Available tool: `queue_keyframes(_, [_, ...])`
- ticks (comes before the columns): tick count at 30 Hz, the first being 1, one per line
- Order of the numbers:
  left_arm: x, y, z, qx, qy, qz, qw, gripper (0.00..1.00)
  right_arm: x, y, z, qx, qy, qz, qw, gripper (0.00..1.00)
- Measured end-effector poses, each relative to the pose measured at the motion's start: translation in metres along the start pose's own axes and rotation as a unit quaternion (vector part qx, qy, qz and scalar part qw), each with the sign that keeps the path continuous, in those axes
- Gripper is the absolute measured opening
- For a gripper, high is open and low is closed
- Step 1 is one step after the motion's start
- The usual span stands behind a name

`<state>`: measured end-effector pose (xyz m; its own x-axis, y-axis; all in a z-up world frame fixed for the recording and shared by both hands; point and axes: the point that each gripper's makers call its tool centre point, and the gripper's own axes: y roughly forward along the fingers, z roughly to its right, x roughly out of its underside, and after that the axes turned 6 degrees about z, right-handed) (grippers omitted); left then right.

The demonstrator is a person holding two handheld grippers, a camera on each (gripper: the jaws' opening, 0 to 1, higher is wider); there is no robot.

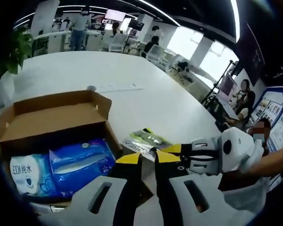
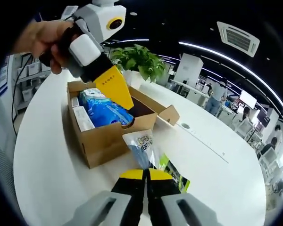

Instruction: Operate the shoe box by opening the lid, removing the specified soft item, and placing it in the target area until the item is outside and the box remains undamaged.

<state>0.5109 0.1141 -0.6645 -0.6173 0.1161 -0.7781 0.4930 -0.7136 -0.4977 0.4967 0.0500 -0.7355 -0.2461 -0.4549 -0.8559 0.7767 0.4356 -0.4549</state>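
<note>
The open cardboard shoe box (image 1: 56,117) (image 2: 108,139) stands on the white table with its lid folded back. Blue soft tissue packs (image 1: 80,162) (image 2: 106,113) and a white pack (image 1: 26,172) lie inside. A clear plastic packet with green and black print (image 1: 144,139) (image 2: 141,143) rests outside the box, beside its corner. My right gripper (image 2: 146,175) (image 1: 166,149) is shut on that packet's edge. My left gripper (image 1: 148,157) (image 2: 126,104) hovers over the box's near corner, held by a hand, jaws together with nothing between them.
The round white table (image 1: 108,70) (image 2: 42,165) stretches wide beyond the box, with a thin strip (image 1: 118,88) across it. A potted plant (image 2: 139,59) stands behind the box. Desks and several people are at the back of the room.
</note>
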Motion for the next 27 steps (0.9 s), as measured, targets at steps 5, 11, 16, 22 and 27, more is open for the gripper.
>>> queue_keyframes(5, [-0.005, -0.010, -0.011, -0.008, -0.005, 0.014, 0.9999, 0.10, 0.009, 0.004, 0.001, 0.008, 0.015, -0.017, 0.9997, 0.00])
queue_keyframes(11, [-0.007, -0.025, -0.026, -0.017, 0.001, 0.025, 0.9996, 0.11, 0.021, 0.011, 0.002, 0.014, 0.029, -0.038, 0.9988, 0.00])
queue_keyframes(16, [-0.006, -0.040, -0.044, -0.029, 0.003, 0.034, 0.9990, 0.12, 0.027, 0.017, 0.000, 0.011, 0.035, -0.048, 0.9982, 0.00])
queue_keyframes(22, [-0.006, -0.056, -0.062, -0.044, -0.007, 0.047, 0.9979, 0.13, 0.038, 0.021, -0.002, 0.019, 0.057, -0.074, 0.9955, 0.00])
queue_keyframes(27, [-0.006, -0.066, -0.074, -0.055, -0.009, 0.055, 0.9970, 0.13, 0.041, 0.024, -0.007, 0.024, 0.070, -0.083, 0.9938, 0.00])
